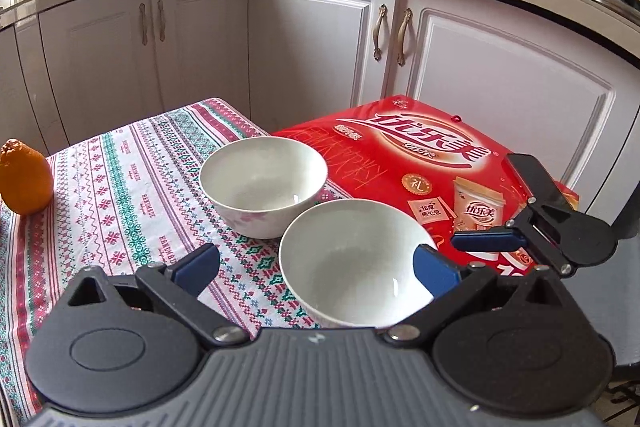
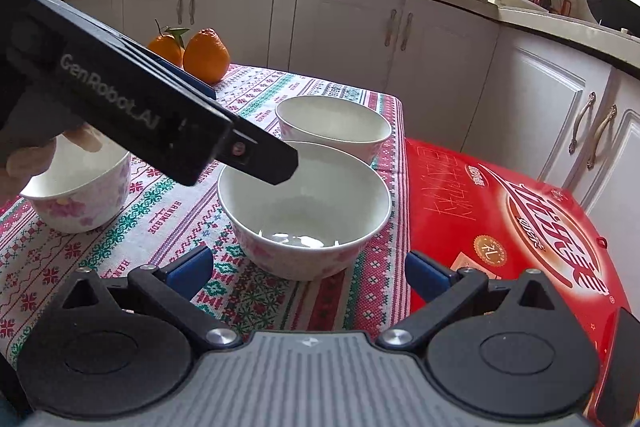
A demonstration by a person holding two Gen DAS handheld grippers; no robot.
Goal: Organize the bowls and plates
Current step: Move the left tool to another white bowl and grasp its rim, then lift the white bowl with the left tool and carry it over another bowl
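Note:
Three white bowls with pink flowers stand on a patterned tablecloth (image 1: 120,195). In the left wrist view the near bowl (image 1: 352,263) sits between the fingers of my open left gripper (image 1: 316,267), with its right pad (image 1: 436,273) at the rim. A second bowl (image 1: 262,183) stands just behind. In the right wrist view my right gripper (image 2: 308,273) is open and empty, just in front of the near bowl (image 2: 304,207); the far bowl (image 2: 332,125) is behind it. A third bowl (image 2: 78,187) stands at the left, partly hidden by the left gripper's body (image 2: 132,107).
A red gift box (image 1: 420,163) lies against the cloth's right edge; it also shows in the right wrist view (image 2: 500,219). Two oranges (image 2: 196,53) sit at the table's far end. White kitchen cabinets (image 1: 320,39) stand behind the table. The right gripper (image 1: 500,227) shows over the box.

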